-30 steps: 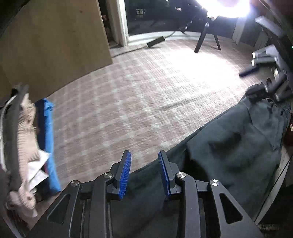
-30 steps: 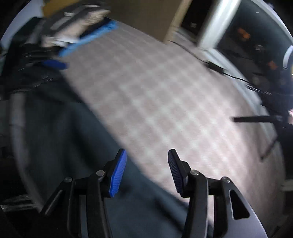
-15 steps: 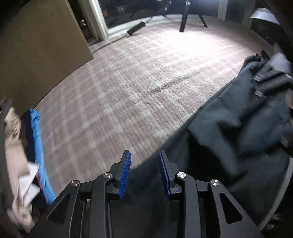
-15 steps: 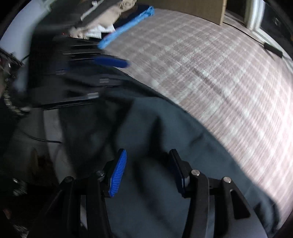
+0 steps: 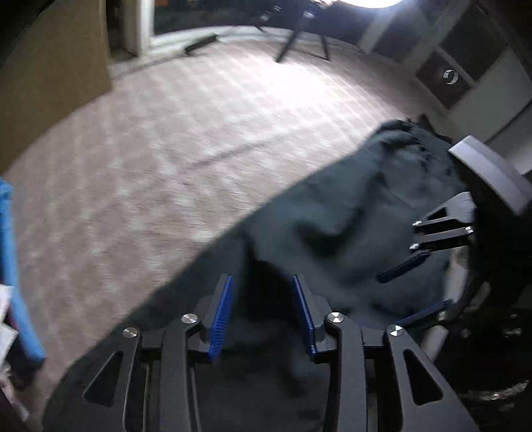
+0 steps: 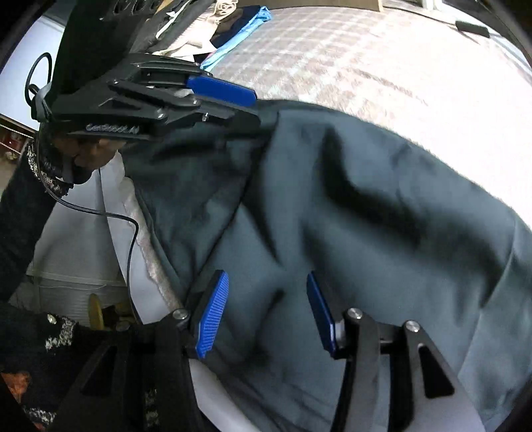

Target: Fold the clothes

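Dark green garment (image 6: 349,232) lies rumpled directly beneath both tools, left tool (image 5: 262,312) just widened, right tool (image 6: 266,312) half-open, neither gripping cloth.

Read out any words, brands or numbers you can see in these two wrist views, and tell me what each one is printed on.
"GenRobot.AI": pale lettering, slightly blurred, on the black side of the left gripper in the right wrist view.
White curved mark on a dark cabinet panel in the left wrist view: too blurred to read as a letter or sign.
Nothing readable on the dark green garment, the pile of clothes or the right gripper.
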Demonstrator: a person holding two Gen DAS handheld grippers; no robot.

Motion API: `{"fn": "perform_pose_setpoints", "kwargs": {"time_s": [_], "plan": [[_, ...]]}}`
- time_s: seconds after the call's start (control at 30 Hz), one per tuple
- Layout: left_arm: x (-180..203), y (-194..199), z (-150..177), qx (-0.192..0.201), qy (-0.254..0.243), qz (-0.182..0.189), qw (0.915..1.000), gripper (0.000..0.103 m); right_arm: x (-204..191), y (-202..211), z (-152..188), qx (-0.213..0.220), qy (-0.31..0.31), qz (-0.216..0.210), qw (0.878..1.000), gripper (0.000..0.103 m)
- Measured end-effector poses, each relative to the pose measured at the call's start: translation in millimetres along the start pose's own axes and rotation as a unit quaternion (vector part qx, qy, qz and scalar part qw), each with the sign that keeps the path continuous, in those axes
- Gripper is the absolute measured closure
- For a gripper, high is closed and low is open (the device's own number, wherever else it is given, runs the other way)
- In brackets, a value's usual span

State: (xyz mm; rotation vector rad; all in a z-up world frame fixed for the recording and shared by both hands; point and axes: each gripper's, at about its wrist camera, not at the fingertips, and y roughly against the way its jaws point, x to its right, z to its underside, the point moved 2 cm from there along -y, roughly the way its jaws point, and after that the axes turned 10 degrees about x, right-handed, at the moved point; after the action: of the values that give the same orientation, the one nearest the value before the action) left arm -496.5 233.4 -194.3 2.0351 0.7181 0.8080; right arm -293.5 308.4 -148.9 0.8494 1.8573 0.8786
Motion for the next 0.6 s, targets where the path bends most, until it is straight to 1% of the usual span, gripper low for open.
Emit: {"fn": "perform_pose_setpoints", "kwargs": {"time_s": [0.07, 0.13, 0.17, 0.2, 0.23, 0.27, 0.3, 0.33, 0.37, 0.4, 0.43, 0.47, 0.5, 0.53, 0.57, 0.6], "plan": [[1, -15, -6, -0.016, 0.019, 0.022, 0.9994, 0.061, -6, -8, 5, -0.011, 0.006, 0.006, 1.000, 0.054], [1, -28, -10, -0.029, 0.028, 0.037, 0.9985, 0.061, -13, -15, 9, -0.020, 0.014, 0.011, 1.000, 0.054], [2, -34, -11, -0.035, 0.030, 0.037, 0.9982, 0.064, -16, -16, 11, -0.015, 0.022, 0.016, 1.000, 0.054], [3, -37, -12, -0.036, 0.033, 0.037, 0.9981, 0.072, -19, -18, 13, -0.015, 0.029, 0.019, 0.999, 0.054], [5, -35, -13, -0.030, 0.035, 0.038, 0.9982, 0.078, -23, -20, 15, -0.016, 0.036, 0.021, 0.999, 0.054], [8, -27, -16, -0.014, 0.032, 0.042, 0.9985, 0.087, -26, -21, 17, -0.014, 0.042, 0.024, 0.999, 0.054], [11, -17, -19, 0.011, 0.023, 0.041, 0.9989, 0.088, -34, -21, 22, -0.011, 0.047, 0.026, 0.999, 0.054], [14, -7, -23, 0.037, 0.012, 0.034, 0.9987, 0.088, -34, -22, 23, -0.008, 0.048, 0.027, 0.998, 0.054], [14, 0, -24, 0.053, 0.000, 0.022, 0.9984, 0.088, -34, -22, 24, -0.005, 0.048, 0.027, 0.998, 0.054], [12, 2, -24, 0.056, -0.012, 0.005, 0.9983, 0.085, -34, -24, 24, -0.003, 0.047, 0.026, 0.999, 0.054], [9, 4, -24, 0.060, -0.024, -0.011, 0.9978, 0.083, -33, -15, 21, -0.003, 0.044, 0.024, 0.999, 0.054], [4, 2, -23, 0.052, -0.032, -0.034, 0.9975, 0.084, -31, -5, 18, -0.003, 0.040, 0.023, 0.999, 0.054], [-4, -5, -21, 0.032, -0.035, -0.064, 0.9968, 0.086, -32, -5, 17, -0.004, 0.040, 0.023, 0.999, 0.054], [-12, -9, -19, 0.017, -0.033, -0.091, 0.9952, 0.087, -34, -6, 16, -0.006, 0.040, 0.023, 0.999, 0.054], [-18, -8, -17, 0.011, -0.026, -0.103, 0.9942, 0.087, -35, -7, 16, -0.008, 0.039, 0.024, 0.999, 0.054], [-18, -4, -16, 0.015, -0.018, -0.100, 0.9947, 0.087, -35, -7, 14, -0.009, 0.034, 0.026, 0.999, 0.054]]}}
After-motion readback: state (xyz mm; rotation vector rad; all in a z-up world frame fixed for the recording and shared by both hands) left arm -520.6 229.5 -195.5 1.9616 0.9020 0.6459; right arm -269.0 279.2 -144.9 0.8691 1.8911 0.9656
